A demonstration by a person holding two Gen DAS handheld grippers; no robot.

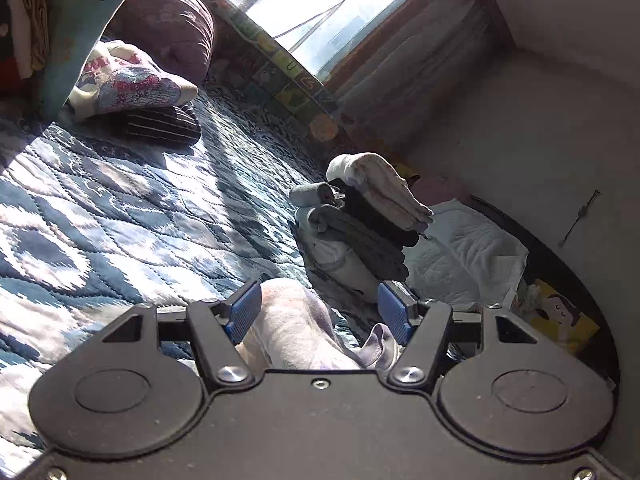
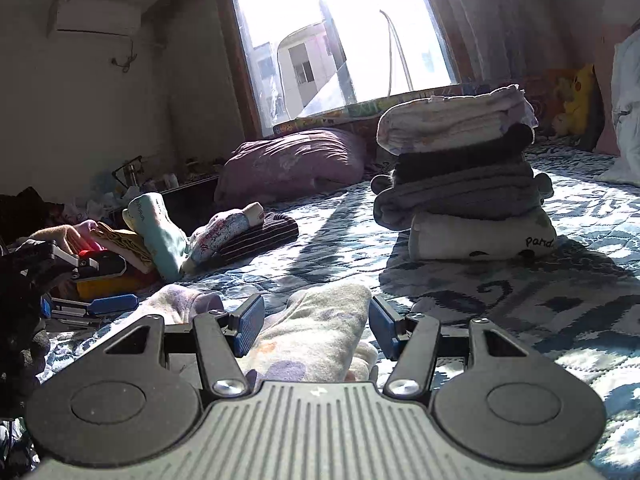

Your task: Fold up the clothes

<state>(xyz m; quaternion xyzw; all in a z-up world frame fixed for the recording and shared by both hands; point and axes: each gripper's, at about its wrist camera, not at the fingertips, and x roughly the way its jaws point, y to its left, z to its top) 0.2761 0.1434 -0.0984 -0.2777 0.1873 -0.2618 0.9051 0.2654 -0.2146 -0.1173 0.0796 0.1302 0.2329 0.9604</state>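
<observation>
Overhead, bright window (image 2: 344, 40); below, quilted bedspread (image 2: 560, 312).

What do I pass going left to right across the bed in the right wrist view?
Left gripper → messy pile of clothes → striped dark garment → purple pillow → pale garment between the open right gripper fingers → folded stack → yellow plush toy.

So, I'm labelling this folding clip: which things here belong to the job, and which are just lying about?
Job:
pale patterned soft garment between the open right gripper
open left gripper
tall stack of folded clothes
loose heap of colourful clothes

Lying about:
mauve quilted pillow
yellow plush toy
white wall air conditioner
</observation>
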